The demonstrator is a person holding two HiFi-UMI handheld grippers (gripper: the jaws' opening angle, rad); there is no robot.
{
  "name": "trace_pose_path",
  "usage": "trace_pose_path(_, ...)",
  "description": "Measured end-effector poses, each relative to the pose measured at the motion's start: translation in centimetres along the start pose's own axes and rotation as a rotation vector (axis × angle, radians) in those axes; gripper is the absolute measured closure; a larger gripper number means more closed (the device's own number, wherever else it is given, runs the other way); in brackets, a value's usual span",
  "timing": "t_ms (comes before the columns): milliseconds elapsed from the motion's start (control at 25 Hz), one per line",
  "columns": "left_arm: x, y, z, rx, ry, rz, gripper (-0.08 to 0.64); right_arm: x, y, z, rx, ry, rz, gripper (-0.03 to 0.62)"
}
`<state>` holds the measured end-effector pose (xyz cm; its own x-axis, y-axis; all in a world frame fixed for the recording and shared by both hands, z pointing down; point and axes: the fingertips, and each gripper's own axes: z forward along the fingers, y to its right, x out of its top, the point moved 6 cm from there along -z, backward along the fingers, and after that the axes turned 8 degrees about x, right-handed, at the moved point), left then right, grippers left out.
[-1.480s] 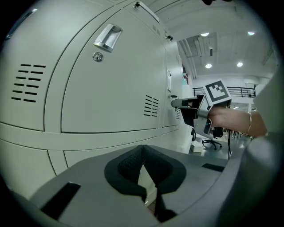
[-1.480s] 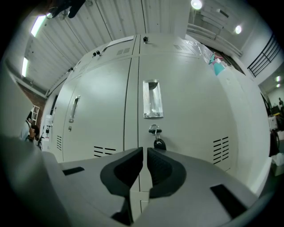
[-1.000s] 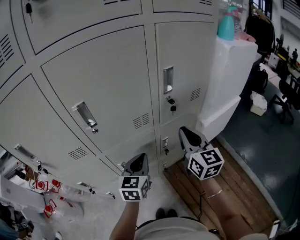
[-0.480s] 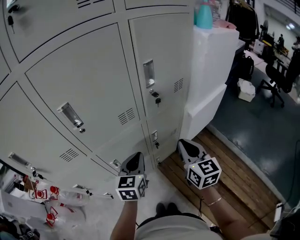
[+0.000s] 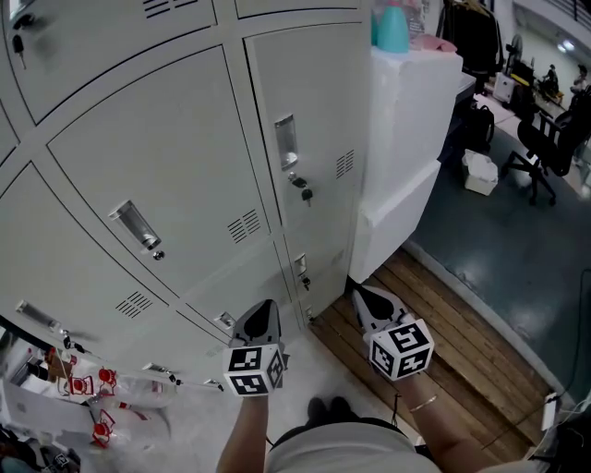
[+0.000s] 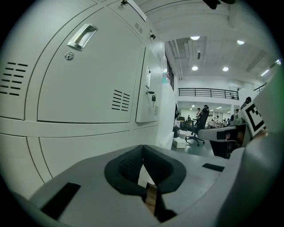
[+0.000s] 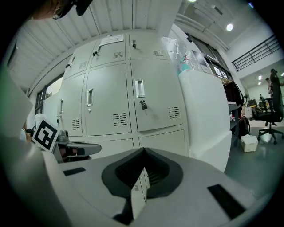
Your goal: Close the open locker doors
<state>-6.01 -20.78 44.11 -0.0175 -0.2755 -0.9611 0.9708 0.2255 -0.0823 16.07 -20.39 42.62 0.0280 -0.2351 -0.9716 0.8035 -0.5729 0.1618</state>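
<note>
Lockers (image 5: 185, 148) run off frame; left claw (image 5: 263, 311) and right claw (image 5: 366, 297) both pinched together.

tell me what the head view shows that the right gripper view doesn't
Only the head view: the wooden plank floor, the person's shoes, the red and white clutter at lower left, and the right gripper from above with its marker cube.
Only the right gripper view: that gripper's jaws meeting, nothing between them, and a paper sheet on the top locker row.
Both: the grey lockers, the key hanging in a lock, the white block, the teal bottle, the left gripper.
</note>
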Motion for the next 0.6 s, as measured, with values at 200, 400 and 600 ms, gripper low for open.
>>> trace_pose_path(200, 0.11, 0.14, -0.30, 0.002, 0.005, 0.003, 0.540, -0.58, -0.36, -0.38, -0.001, -0.023, -0.008, 0.597)
trace_pose_path(400, 0.23, 0.25, -0.40, 0.001, 0.008, 0.006, 0.540, -0.54, -0.05, -0.55, -0.011, -0.023, -0.003, 0.597)
trace_pose_path(600, 0.08, 0.35, -0.63, 0.005, 0.004, 0.005, 0.540, -0.83, -0.03, -0.74, -0.013, -0.039, 0.000, 0.595)
